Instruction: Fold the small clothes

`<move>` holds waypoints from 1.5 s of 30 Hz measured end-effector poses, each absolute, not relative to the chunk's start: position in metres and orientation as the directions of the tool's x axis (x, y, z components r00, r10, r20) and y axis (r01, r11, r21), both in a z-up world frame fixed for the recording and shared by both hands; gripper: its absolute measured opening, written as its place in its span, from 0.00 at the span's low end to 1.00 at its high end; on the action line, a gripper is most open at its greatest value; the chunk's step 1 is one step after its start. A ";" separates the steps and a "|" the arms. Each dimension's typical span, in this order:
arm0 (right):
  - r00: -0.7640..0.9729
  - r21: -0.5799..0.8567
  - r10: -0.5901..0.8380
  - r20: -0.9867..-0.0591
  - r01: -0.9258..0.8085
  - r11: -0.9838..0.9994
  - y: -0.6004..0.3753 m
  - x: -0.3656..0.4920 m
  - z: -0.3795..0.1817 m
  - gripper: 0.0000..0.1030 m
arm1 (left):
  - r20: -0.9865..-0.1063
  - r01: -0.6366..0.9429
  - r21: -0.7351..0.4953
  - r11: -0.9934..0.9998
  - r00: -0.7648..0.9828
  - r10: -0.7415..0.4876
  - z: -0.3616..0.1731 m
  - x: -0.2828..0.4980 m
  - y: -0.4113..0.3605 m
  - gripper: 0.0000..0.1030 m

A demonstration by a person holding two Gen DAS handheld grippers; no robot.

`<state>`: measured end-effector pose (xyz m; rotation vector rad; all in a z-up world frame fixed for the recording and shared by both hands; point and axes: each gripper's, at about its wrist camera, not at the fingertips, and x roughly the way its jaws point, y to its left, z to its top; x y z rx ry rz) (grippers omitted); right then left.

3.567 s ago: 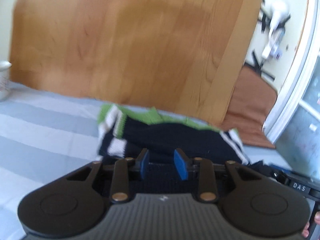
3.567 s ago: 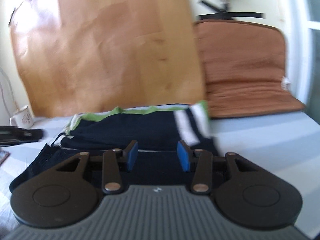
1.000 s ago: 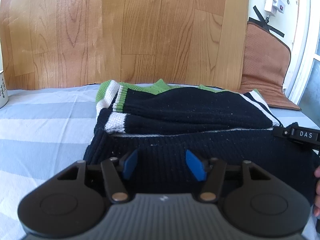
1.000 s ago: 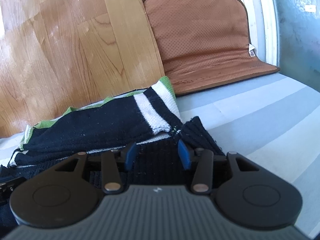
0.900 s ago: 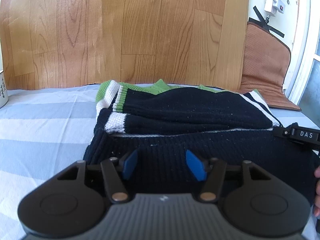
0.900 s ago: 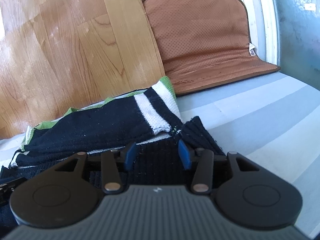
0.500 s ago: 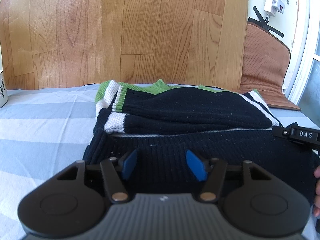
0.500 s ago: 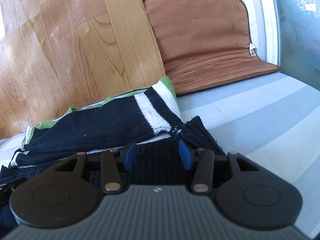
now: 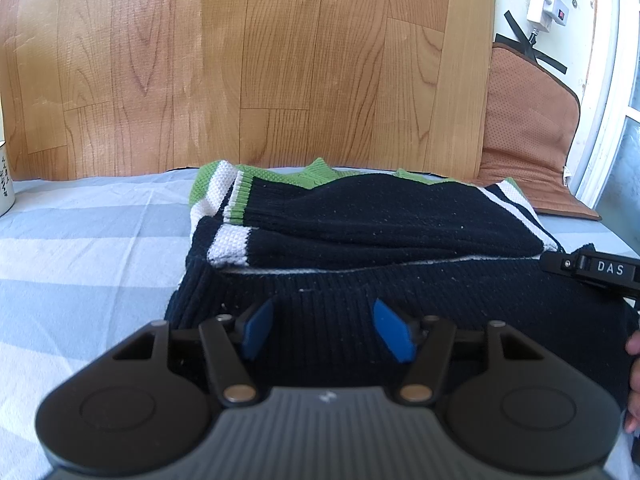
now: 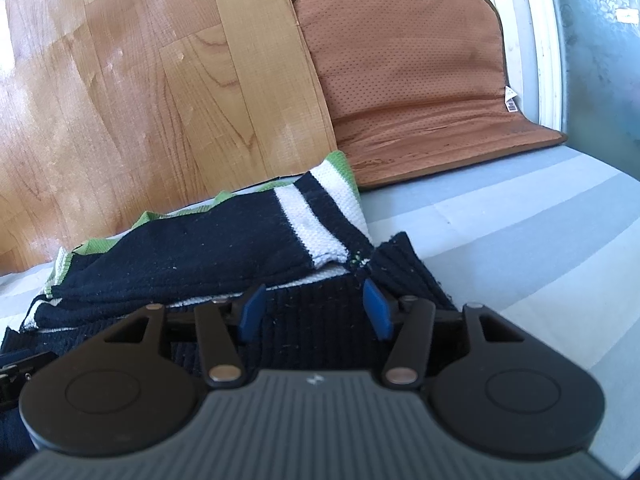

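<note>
Striped sheet [image 9: 80, 248]: one sweater [image 9: 360, 232], two spread claws [image 9: 326, 330] [image 10: 312, 310].

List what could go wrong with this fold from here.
1. Both the left gripper and right gripper are open over the thick ribbed hem; a shallow pinch may catch only the top layer.
2. Lifting the hem could drag the sleeves stacked on the sweater out of place.
3. Uneven lifting may skew the fold.

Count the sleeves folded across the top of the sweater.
2. One sleeve lies across the far half, its green-and-white cuff at the left. The other sleeve lies just nearer, white cuff at the left. Both rest on the sweater.
</note>
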<state>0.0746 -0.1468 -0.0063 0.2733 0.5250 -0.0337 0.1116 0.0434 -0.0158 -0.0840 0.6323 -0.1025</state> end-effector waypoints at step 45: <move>0.867 0.258 0.041 -0.497 0.102 0.961 -0.147 0.073 -0.006 0.56 | -0.593 0.072 -0.091 0.993 0.797 -0.112 -0.015 0.109 0.042 0.60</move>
